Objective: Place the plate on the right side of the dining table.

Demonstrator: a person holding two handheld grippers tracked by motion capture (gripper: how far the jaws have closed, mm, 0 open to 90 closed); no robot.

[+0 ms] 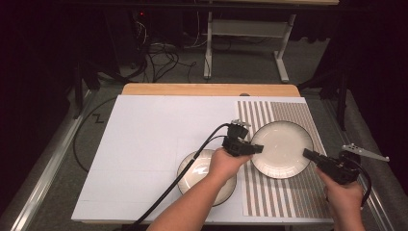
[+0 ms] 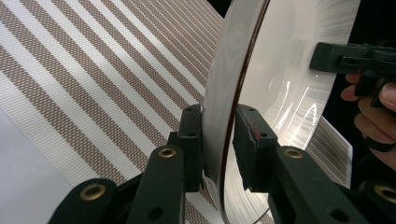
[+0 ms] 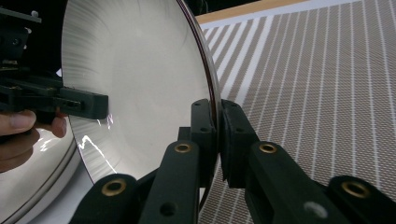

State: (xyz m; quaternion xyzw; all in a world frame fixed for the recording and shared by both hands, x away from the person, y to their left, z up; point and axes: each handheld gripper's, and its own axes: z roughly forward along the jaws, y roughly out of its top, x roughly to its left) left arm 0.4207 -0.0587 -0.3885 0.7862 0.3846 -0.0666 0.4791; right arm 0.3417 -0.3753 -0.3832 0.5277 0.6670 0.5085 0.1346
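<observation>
A white plate with a dark rim [image 1: 283,148] sits over the striped mat [image 1: 300,120] on the right part of the counter [image 1: 144,134], held between both grippers at opposite edges.

The left gripper [image 1: 254,148] reaches in from the plate's left edge. In the left gripper view the plate [image 2: 280,70] stands edge-on between the two fingers [image 2: 190,140]: one finger lies against the plate's underside, while the other, on the inner face, stands just off the rim with a narrow gap showing. The fingers are loosened around the rim rather than clenched on it.

The right gripper [image 1: 309,154] meets the plate at its right edge. In the right gripper view its fingers [image 3: 203,126] are clenched on the rim, one on each face of the plate [image 3: 140,84], with no gap visible. The left gripper [image 3: 79,103] and the hand holding it show across the plate's inner face.

A second white plate [image 1: 195,168] lies on the white sheet [image 1: 144,144], just left of the mat and partly under the left hand [image 1: 226,163]. It appears in the right gripper view as a pale curve [image 3: 32,186] below the held plate. The right hand [image 1: 344,192] comes in at the lower right.
</observation>
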